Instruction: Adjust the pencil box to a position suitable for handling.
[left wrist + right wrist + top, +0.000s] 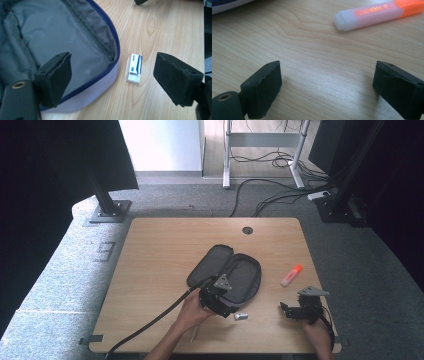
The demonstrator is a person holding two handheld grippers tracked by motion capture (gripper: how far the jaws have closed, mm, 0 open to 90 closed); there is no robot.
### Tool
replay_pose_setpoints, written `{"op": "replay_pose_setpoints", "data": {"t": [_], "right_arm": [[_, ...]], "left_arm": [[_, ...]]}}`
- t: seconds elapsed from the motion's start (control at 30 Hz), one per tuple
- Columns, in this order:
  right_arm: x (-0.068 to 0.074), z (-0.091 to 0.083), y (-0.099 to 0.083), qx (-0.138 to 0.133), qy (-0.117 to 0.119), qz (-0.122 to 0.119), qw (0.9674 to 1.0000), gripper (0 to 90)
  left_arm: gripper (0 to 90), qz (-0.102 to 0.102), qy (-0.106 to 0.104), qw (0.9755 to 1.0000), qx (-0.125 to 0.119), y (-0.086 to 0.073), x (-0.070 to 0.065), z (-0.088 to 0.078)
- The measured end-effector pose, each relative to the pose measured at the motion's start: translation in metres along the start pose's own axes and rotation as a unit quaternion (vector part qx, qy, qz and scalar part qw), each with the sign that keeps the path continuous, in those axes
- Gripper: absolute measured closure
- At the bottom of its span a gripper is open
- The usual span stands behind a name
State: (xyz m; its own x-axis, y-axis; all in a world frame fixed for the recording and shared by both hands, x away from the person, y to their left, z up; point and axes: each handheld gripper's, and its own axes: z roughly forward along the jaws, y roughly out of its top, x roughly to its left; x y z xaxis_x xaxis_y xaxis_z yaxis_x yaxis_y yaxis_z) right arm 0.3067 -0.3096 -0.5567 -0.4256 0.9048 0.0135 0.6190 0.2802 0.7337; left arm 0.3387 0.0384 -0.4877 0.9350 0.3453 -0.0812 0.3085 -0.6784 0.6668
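High view: my left tool (218, 296) hangs over the near rim of the unzipped pouch (240, 272), jaws spread wide and empty, the small white eraser (134, 67) lying on the bench (160, 255) just outside it. My right tool (296, 311) waits open and empty near the highlighter (377, 13), ready to fetch it.

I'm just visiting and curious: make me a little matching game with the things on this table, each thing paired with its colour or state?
Things:
1. pencil case
2. highlighter
3. small white eraser
4. left hand-held gripper

Descriptions:
A. orange cap, pale body
B. jaws open, nothing between them
C. unzipped, lying open
D. on the wood beside the case's edge, blue on its label

Pairs: 1-C, 2-A, 3-D, 4-B
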Motion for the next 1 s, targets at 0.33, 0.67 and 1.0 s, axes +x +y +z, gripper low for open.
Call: {"op": "replay_pose_setpoints", "data": {"t": [0.33, 0.67, 1.0], "right_arm": [[0.000, 0.000, 0.000, 0.000, -0.001, 0.000, 1.0000, 7.9], [0.001, 0.000, 0.000, 0.000, -0.004, 0.004, 1.0000, 7.9], [0.001, 0.000, 0.000, 0.000, -0.003, 0.004, 1.0000, 8.1]], "left_arm": [[13.8, -0.017, 0.019, 0.9995, -0.017, -0.014, 0.006, -0.018], [9.7, -0.031, 0.040, 0.9983, -0.027, -0.027, 0.009, -0.035], [7.0, -0.048, 0.067, 0.9960, -0.034, -0.046, 0.014, -0.051]]}}
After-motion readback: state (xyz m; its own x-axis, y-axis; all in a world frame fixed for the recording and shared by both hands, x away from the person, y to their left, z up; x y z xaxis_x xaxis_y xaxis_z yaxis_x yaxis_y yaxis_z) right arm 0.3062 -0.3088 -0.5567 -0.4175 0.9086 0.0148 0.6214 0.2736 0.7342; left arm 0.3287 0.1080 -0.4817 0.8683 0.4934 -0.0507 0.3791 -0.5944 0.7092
